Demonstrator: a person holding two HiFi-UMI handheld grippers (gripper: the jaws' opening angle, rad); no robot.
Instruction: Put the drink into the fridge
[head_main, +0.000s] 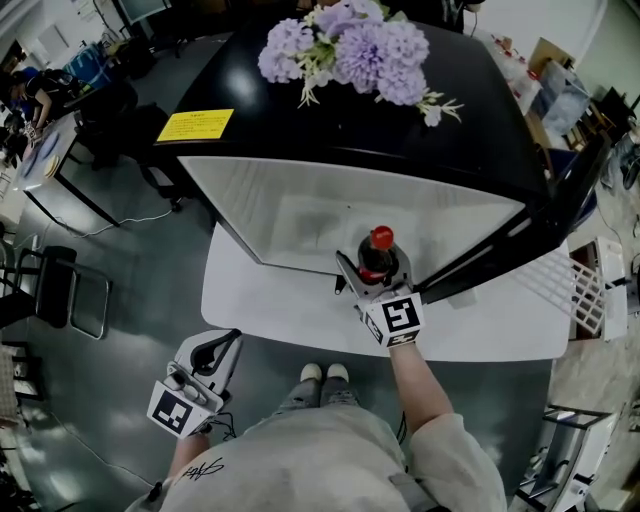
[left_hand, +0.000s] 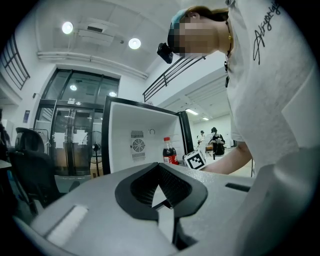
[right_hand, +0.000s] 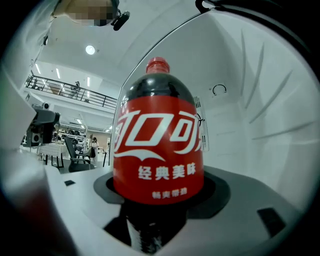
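Left gripper (head_main: 230, 343) was held low, its jaws closed together with nothing between them. Farther ahead, the right gripper (head_main: 376, 278) was clamped on the cola bottle (right_hand: 158, 145), held upright just inside the open fridge (head_main: 300, 215). Purple flowers (head_main: 345, 45) were seen on top.

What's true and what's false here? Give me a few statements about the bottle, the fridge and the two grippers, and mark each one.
1. The right gripper is shut on the bottle. True.
2. The bottle has a blue cap. False: the cap is red.
3. Purple flowers lie on top of the fridge. True.
4. The fridge is closed. False: it stands open, its white inside shows, and the bottle is at its opening.
5. The left gripper holds a second bottle. False: it is shut with nothing in it, down at the person's side.
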